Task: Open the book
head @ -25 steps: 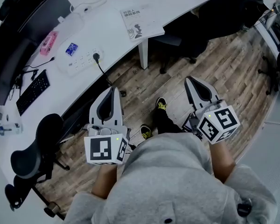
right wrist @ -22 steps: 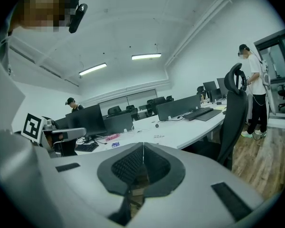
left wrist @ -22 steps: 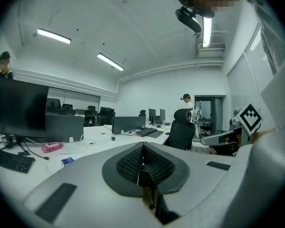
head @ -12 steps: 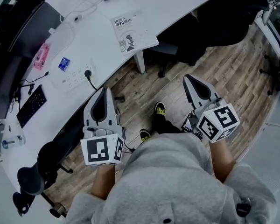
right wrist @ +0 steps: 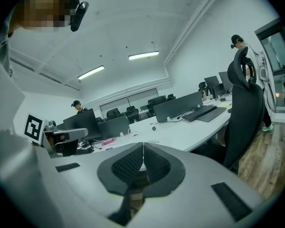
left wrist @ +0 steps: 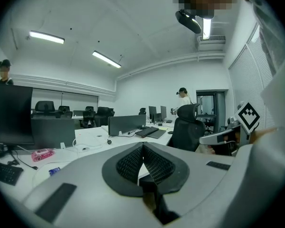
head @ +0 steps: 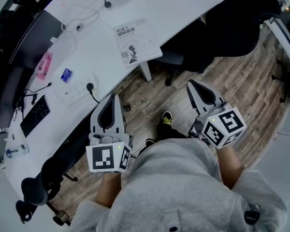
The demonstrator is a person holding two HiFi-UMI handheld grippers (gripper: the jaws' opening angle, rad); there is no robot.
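Book (head: 135, 41) lies closed on desk (head: 176, 11).

Surface (head: 150, 4): set across the upper left of the head view, with the floor (head: 241, 81) below and right of it.
Book (head: 134, 41): laid on the surface, near its front edge.
Power strip (head: 77, 83): placed left of the book, by the same edge. A card (head: 66, 75) is laid just beside it and a packet (head: 43, 65) further left.
Keyboard (head: 35, 116): laid toward the surface's left end.
Chair (head: 222, 23): tucked against the surface, right of the book.
Second chair (head: 38, 178): stood at lower left.
Left tool (head: 115, 99), right tool (head: 191, 85): held over the floor, before the surface and well apart from the book. A shoe (head: 166, 119) is seen between them.
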